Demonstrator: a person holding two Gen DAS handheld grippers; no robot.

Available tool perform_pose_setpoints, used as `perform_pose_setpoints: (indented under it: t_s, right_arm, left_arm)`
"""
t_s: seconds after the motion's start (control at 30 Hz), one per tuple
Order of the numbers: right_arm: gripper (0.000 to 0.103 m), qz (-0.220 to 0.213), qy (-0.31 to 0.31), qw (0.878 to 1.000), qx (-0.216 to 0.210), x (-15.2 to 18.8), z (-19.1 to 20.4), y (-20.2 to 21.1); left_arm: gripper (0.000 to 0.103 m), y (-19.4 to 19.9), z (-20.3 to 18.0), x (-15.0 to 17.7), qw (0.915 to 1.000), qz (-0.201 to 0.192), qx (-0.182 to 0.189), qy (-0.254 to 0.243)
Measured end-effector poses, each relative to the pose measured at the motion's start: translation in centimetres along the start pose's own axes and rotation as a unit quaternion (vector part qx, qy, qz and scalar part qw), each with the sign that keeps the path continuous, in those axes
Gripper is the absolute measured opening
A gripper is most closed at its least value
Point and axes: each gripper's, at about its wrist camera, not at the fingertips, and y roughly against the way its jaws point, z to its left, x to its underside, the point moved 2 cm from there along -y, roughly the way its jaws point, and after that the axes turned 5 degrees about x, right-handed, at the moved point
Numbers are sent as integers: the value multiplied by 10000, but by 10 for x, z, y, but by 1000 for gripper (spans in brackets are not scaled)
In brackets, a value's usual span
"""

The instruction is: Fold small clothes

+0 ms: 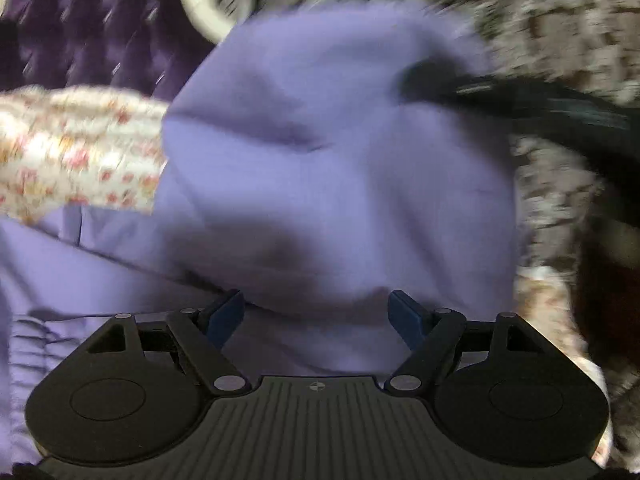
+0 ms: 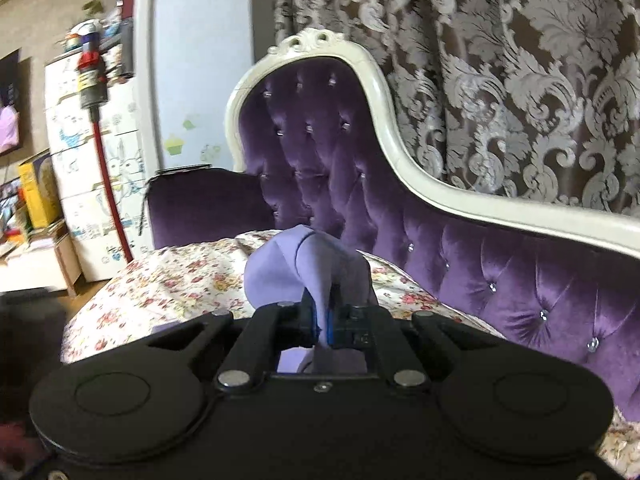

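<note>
Right gripper (image 2: 322, 326) pinches the lilac garment (image 2: 308, 268); left gripper (image 1: 316, 312) gapes wide, empty.
The cloth hangs bunched ahead of both over the floral cover (image 2: 168, 280); a thin pinch could slip, or the left could grab doubled layers.

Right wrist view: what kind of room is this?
Likely a home living room: a purple tufted sofa with a floral cover, damask curtains, and a stick vacuum beside a drawer chest.

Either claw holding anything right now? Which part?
Right claw is shut on a bunched fold of the lilac garment. Left claw is open, cloth in front of it, holding nothing.
</note>
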Motion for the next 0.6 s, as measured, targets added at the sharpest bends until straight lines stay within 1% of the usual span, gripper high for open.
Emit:
perform_pose_setpoints:
  t_s: [0.07,0.13,0.23,0.3,0.37,0.4,0.43,0.5,0.57,0.6]
  right_arm:
    - [9,-76,205,9997,-74,4,4,5]
    - [9,-129,391,9990,-164,11,9,12]
    - [9,-202,697,9969,-303,26,20,25]
    - [9,-188,880,9951,-404,38,28,31]
    - [10,-143,1098,9928,-465,48,37,36]
    - [10,-104,1269,9906,-493,55,43,39]
    - [10,-66,1395,9889,-512,61,48,41]
    - [13,50,1727,9834,-555,75,60,43]
    - [16,114,1994,9786,-500,86,69,45]
    - [16,133,2036,9778,-474,90,72,46]
  left_arm:
    - [78,-17,17,-3,9992,140,-312,207]
    - [77,-23,34,-6,9974,170,-538,451]
    - [77,-17,51,-18,9947,17,-628,809]
    - [77,-7,60,-26,9913,-117,-948,900]
    - [77,5,72,-30,9880,-239,-1161,989]
    - [77,11,79,-32,9867,-298,-1149,1113]
    - [77,19,85,-33,9850,-374,-1054,1314]
    - [77,35,97,-34,9799,-536,-700,1789]
    - [78,49,105,-36,9722,-713,-335,2204]
    - [81,52,107,-39,9695,-756,-207,2324]
